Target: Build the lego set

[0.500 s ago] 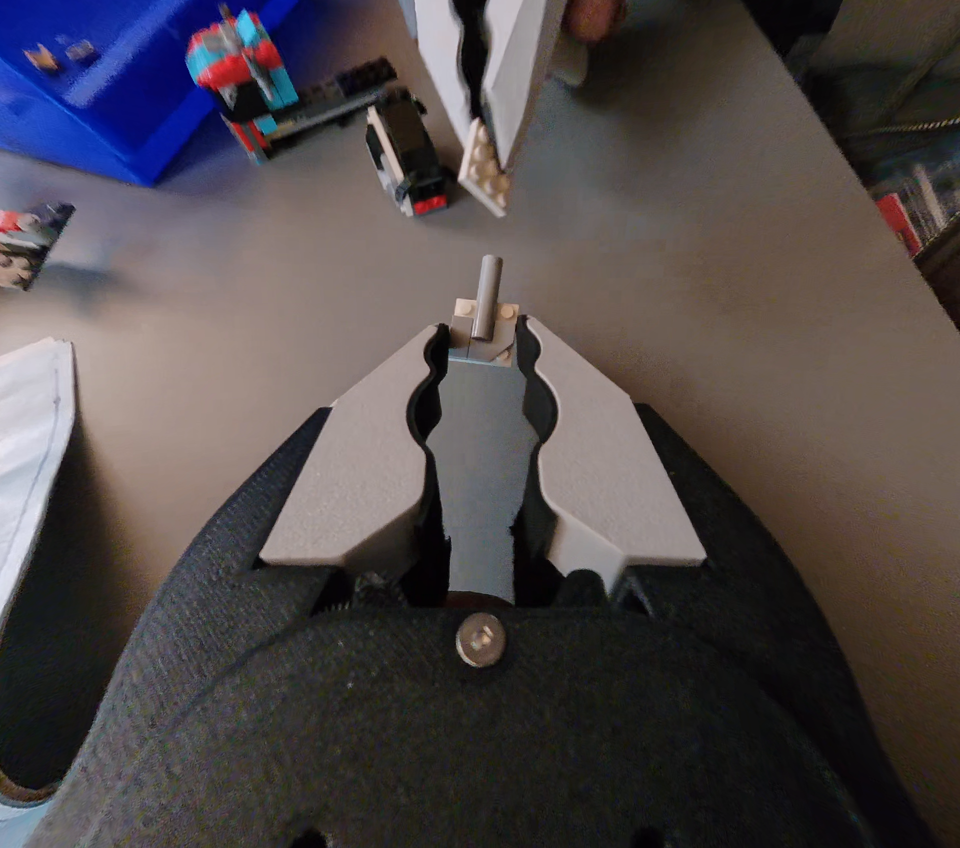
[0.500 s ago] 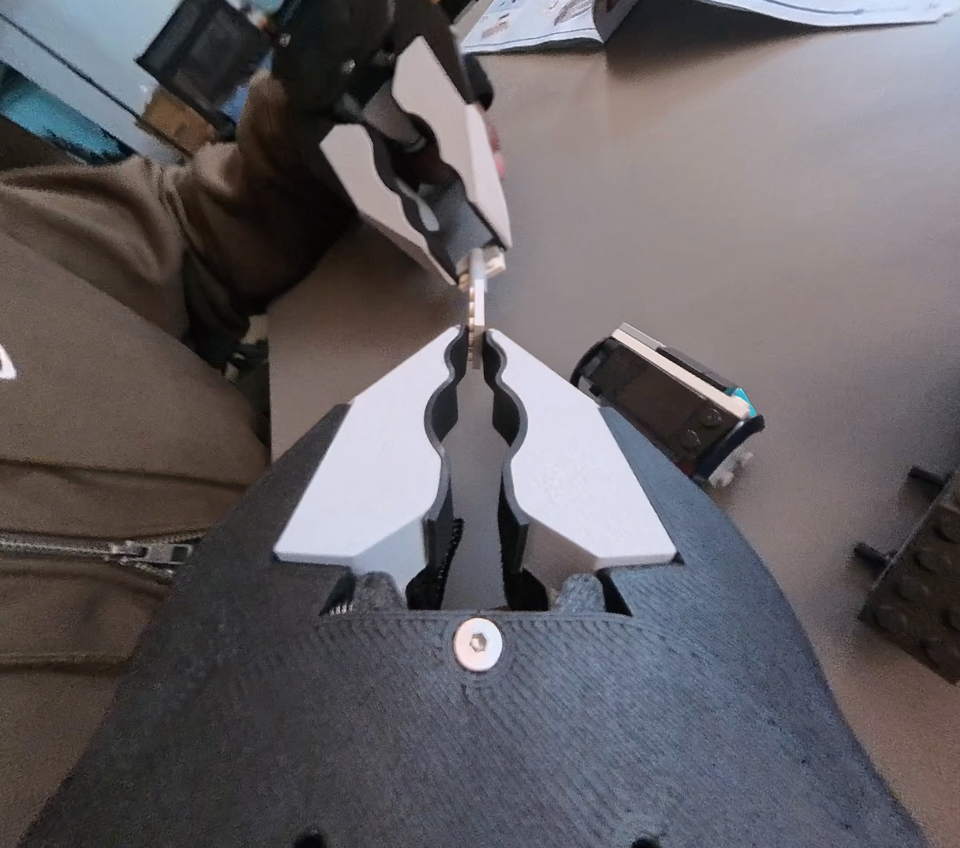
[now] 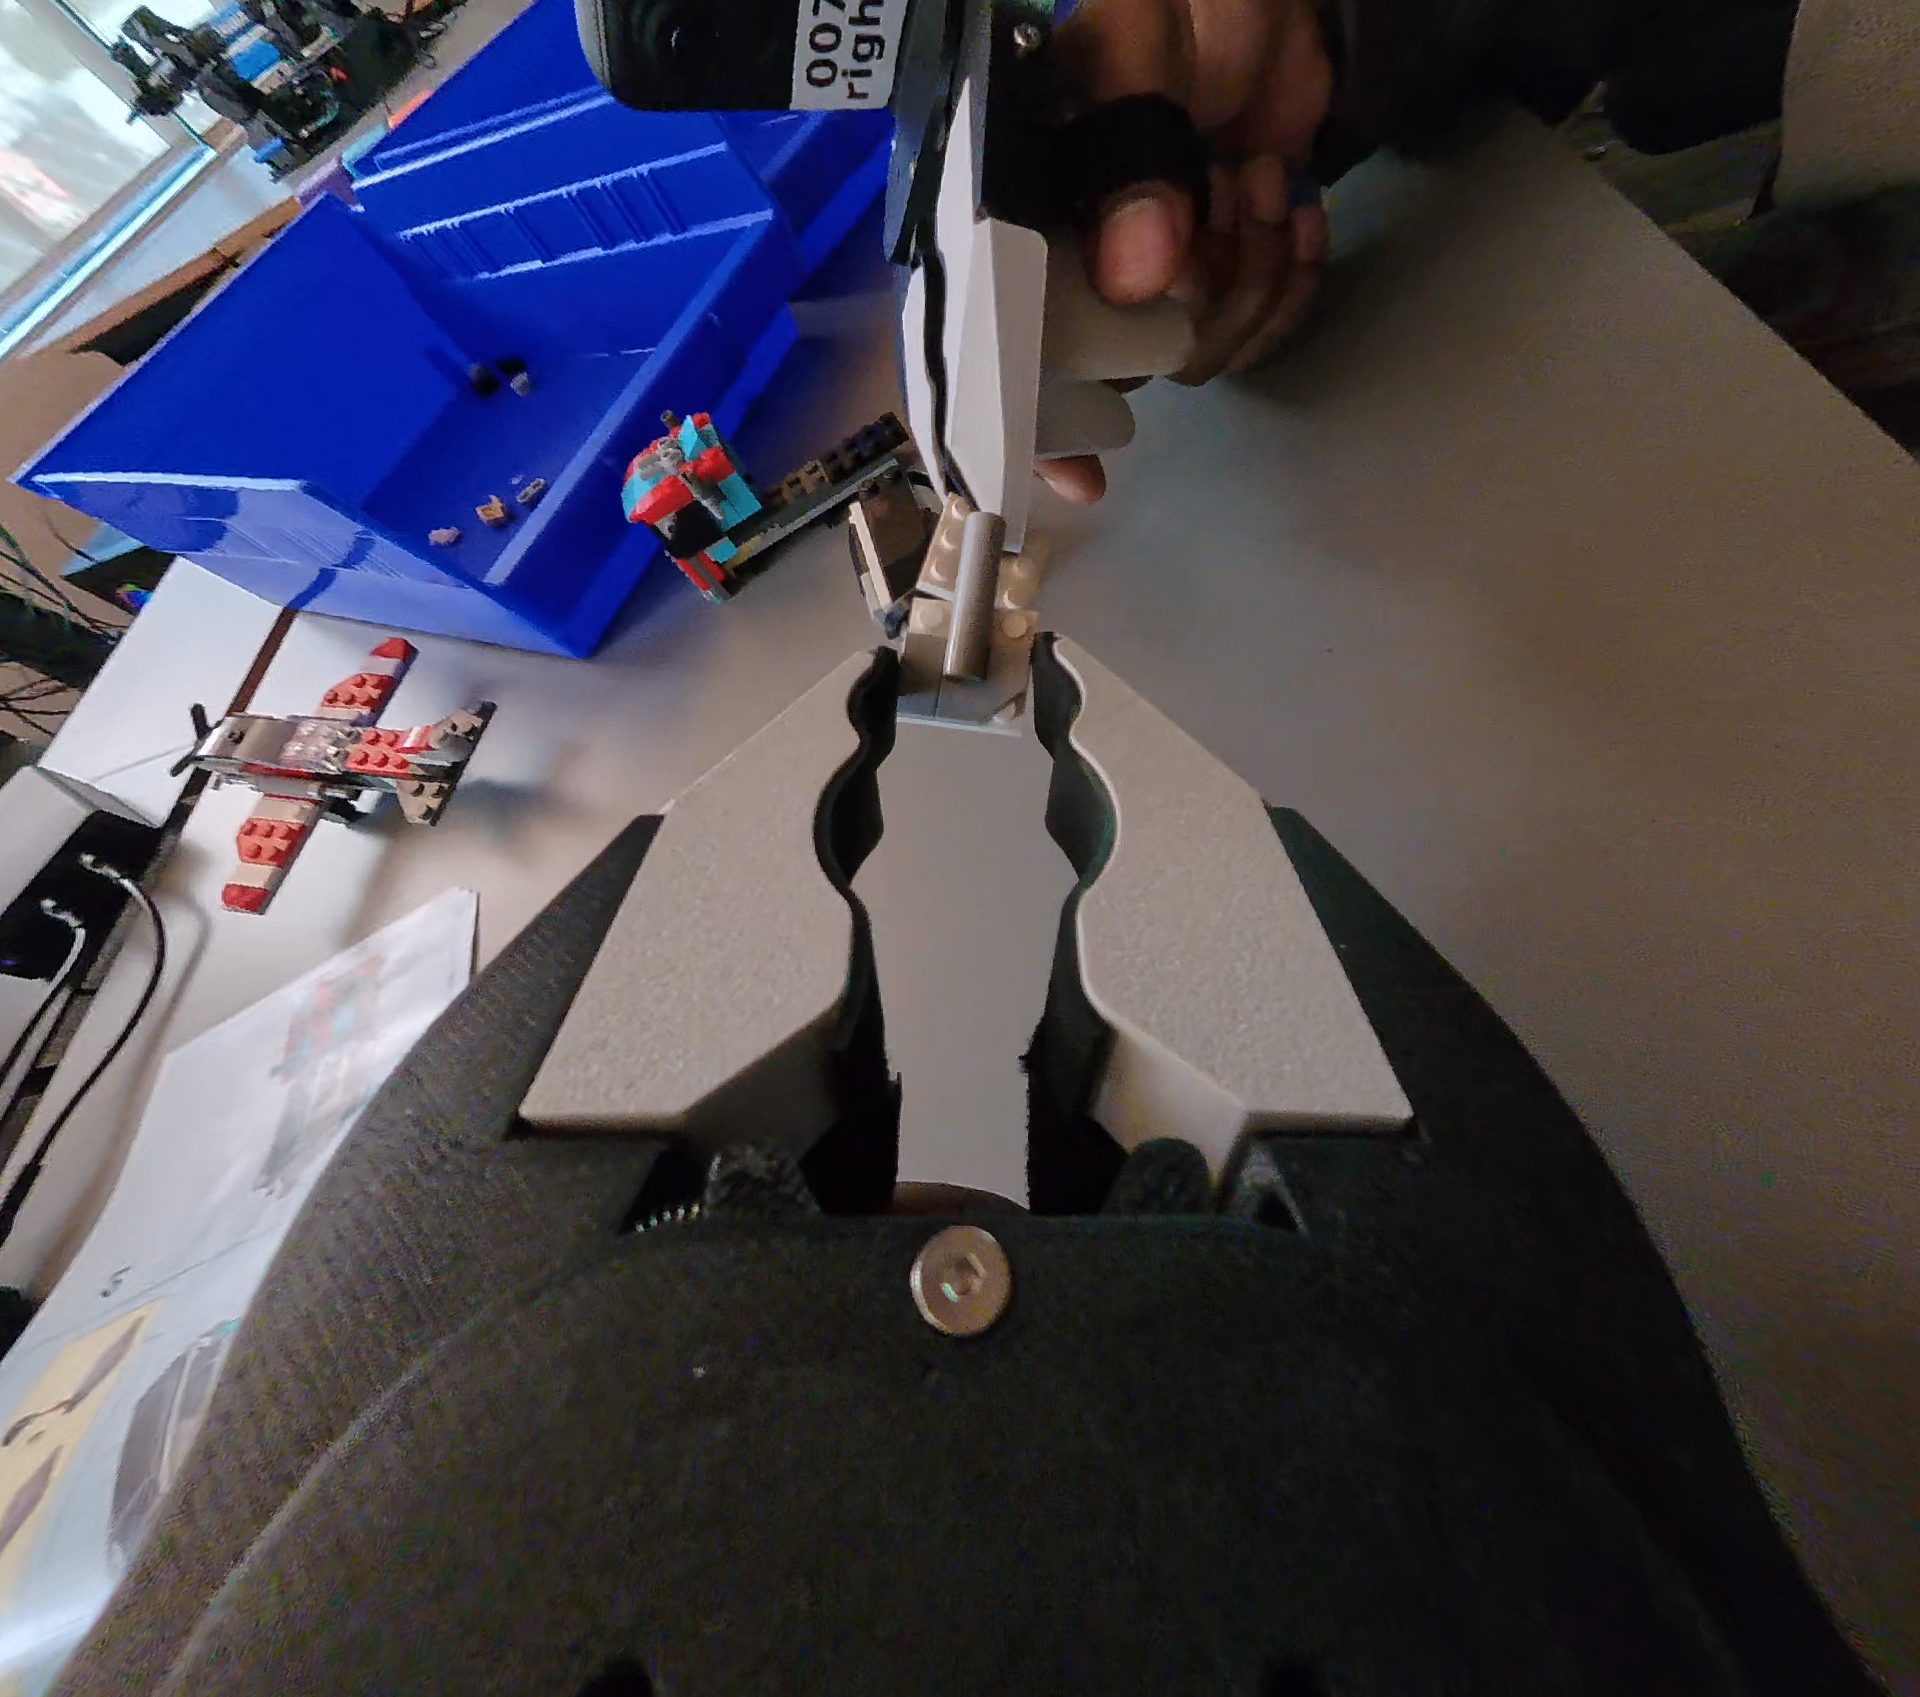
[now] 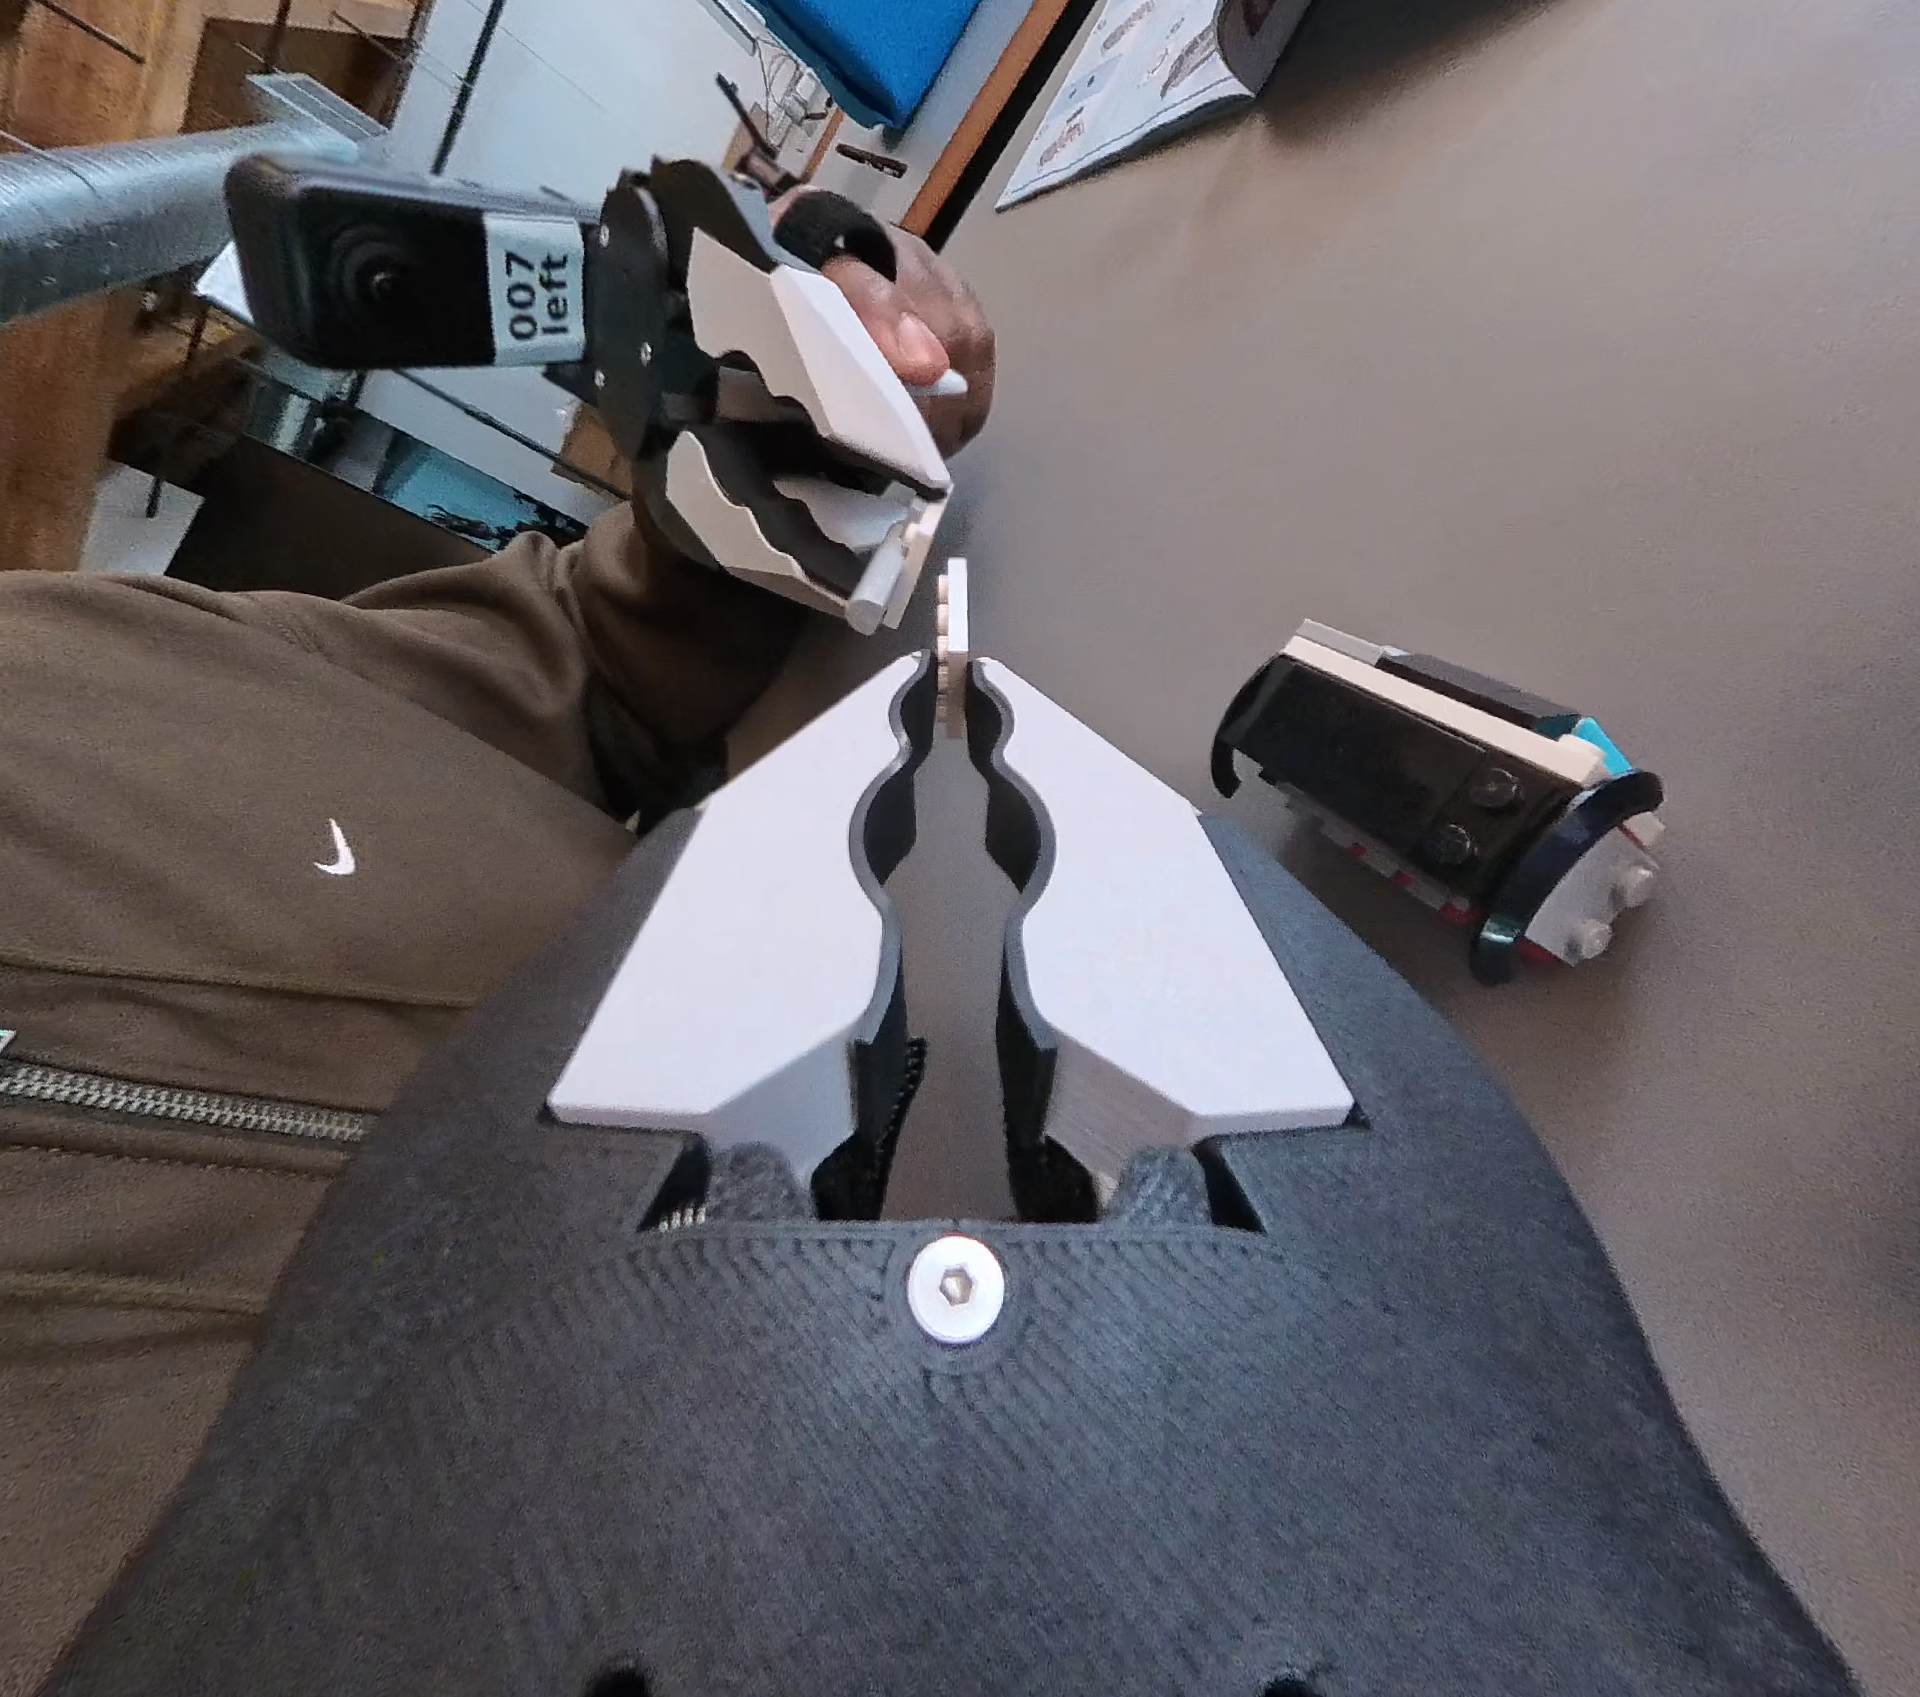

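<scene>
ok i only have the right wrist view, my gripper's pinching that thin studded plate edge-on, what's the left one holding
Observer: The left gripper is shut on a small grey brick assembly with a grey cylinder sticking forward from it.
Operator: how close is my plate to it
Observer: In the left wrist view the tan studded plate in the right gripper sits right behind the cylinder and overlaps it; I cannot tell whether they touch.
Operator: anything behind me on the table i can't see
Observer: Yes, a red and grey brick plane lies left of the left gripper, in front of a blue bin that holds a few loose pieces.
</scene>
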Demonstrator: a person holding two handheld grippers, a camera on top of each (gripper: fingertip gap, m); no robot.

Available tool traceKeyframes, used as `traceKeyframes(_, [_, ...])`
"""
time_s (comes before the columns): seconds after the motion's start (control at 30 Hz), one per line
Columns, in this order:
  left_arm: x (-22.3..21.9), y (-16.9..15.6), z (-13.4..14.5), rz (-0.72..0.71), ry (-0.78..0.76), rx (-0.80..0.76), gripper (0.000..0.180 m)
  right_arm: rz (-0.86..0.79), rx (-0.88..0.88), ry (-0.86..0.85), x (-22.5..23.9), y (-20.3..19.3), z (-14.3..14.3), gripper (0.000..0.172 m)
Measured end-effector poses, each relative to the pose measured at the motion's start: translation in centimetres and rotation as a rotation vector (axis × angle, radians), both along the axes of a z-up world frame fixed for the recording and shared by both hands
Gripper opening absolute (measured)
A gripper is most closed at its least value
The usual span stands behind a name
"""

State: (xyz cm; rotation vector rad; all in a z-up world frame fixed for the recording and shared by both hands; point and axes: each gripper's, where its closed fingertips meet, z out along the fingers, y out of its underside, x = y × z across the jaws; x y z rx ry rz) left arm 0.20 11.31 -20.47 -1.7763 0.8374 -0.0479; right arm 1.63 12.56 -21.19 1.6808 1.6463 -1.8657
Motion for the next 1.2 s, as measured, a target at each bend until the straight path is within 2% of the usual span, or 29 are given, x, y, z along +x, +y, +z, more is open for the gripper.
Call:
traceKeyframes(0.37, [-0.1, 0.3, -0.5, 0.020, 0.133, 0.045, 0.027, 0.007, -0.031, -0.023, -0.1, -0.2, -0.1, 0.005])
traceKeyframes(0.7, [0.1, 0.3, -0.6, 0.018, 0.182, 0.074, 0.027, 0.018, -0.064, -0.029, 0.0, -0.4, 0.1, 0.006])
traceKeyframes(0.93, [0.0, 0.3, -1.2, 0.016, 0.201, 0.052, 0.027, 0.027, -0.062, -0.038, 0.0, -0.6, -0.1, 0.007])
traceKeyframes(1.2, [-0.3, 0.1, -2.9, 0.013, 0.241, -0.017, 0.026, 0.042, 0.027, -0.074, 0.1, -1.2, -1.3, 0.008])
